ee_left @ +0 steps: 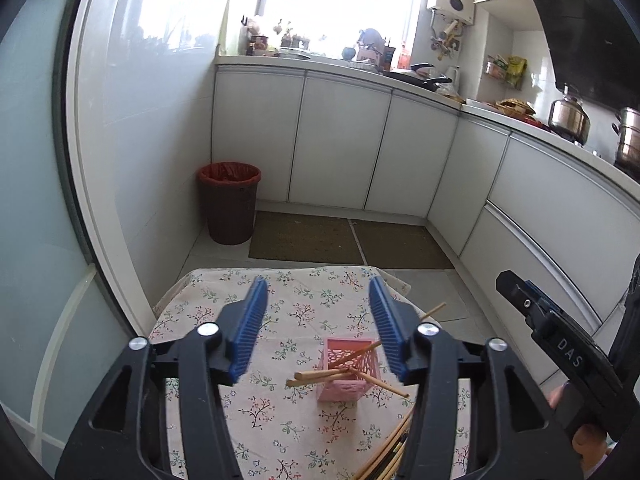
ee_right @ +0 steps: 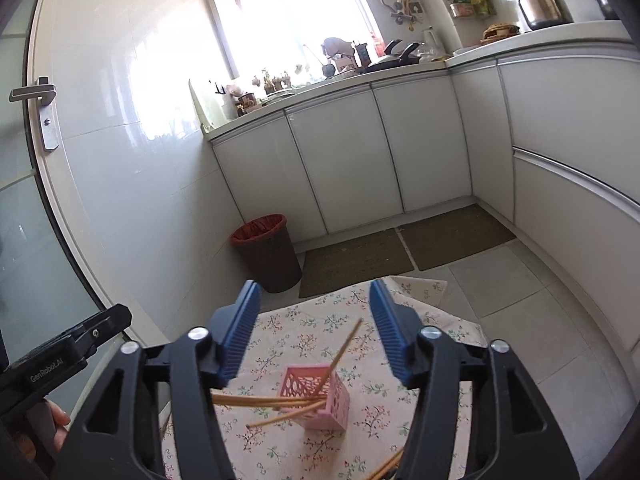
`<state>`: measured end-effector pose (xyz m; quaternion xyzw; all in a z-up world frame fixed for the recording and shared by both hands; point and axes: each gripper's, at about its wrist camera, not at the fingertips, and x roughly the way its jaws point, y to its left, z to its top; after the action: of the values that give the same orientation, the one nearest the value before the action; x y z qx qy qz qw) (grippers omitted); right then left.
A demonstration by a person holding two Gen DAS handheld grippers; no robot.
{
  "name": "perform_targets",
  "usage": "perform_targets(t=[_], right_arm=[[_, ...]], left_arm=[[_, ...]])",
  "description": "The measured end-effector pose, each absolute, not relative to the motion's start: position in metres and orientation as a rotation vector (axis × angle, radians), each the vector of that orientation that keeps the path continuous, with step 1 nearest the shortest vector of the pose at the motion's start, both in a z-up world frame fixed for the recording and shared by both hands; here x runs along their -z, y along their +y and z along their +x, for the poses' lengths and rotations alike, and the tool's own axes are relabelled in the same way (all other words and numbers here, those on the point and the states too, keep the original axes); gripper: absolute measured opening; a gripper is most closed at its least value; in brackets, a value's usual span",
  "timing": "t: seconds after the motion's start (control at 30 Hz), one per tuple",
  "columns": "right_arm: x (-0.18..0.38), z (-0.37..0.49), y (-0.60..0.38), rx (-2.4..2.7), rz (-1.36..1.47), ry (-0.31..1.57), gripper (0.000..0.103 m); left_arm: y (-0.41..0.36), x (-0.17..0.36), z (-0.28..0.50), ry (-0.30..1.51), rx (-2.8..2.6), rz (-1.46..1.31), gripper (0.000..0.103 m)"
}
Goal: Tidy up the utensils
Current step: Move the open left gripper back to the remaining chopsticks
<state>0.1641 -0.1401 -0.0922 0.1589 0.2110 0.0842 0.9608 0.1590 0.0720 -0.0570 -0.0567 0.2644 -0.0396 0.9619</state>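
Note:
A pink perforated basket [ee_left: 340, 390] [ee_right: 332, 412] stands on the floral tablecloth [ee_left: 208, 304] [ee_right: 296, 320]. Several wooden chopsticks [ee_left: 320, 376] [ee_right: 272, 402] lean out of it at different angles. More loose chopsticks [ee_left: 392, 448] [ee_right: 388, 464] lie on the cloth nearer to me, partly hidden by the gripper arms. My left gripper [ee_left: 318, 282] hovers above and behind the basket, open, nothing between its blue pads. My right gripper [ee_right: 314, 284] is open too, over the basket, with one leaning chopstick rising in the gap, untouched.
A dark bin with a red liner [ee_left: 230, 204] [ee_right: 268, 252] stands on the floor beyond the table, beside two brown mats [ee_left: 304, 240]. White cabinets [ee_left: 340, 140] line the back and right. A glass door [ee_right: 40, 120] is on the left.

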Motion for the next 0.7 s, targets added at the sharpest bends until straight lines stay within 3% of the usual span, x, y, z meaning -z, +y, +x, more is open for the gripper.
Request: perform_targets(t=[0.23,0.4,0.7], right_arm=[[0.101,0.137,-0.157,-0.139,0.345,0.440,0.090],[0.113,0.120,-0.170,-0.103,0.333,0.469,0.096],[0.153,0.082,-0.229,0.006,0.431,0.572,0.096]], left_arm=[[0.048,0.060,0.147,0.531,0.105,-0.049,0.079],[0.035,0.067,0.138,0.546,0.137,-0.023,0.094],[0.001,0.084,0.115,0.619,0.286,0.051,0.096]])
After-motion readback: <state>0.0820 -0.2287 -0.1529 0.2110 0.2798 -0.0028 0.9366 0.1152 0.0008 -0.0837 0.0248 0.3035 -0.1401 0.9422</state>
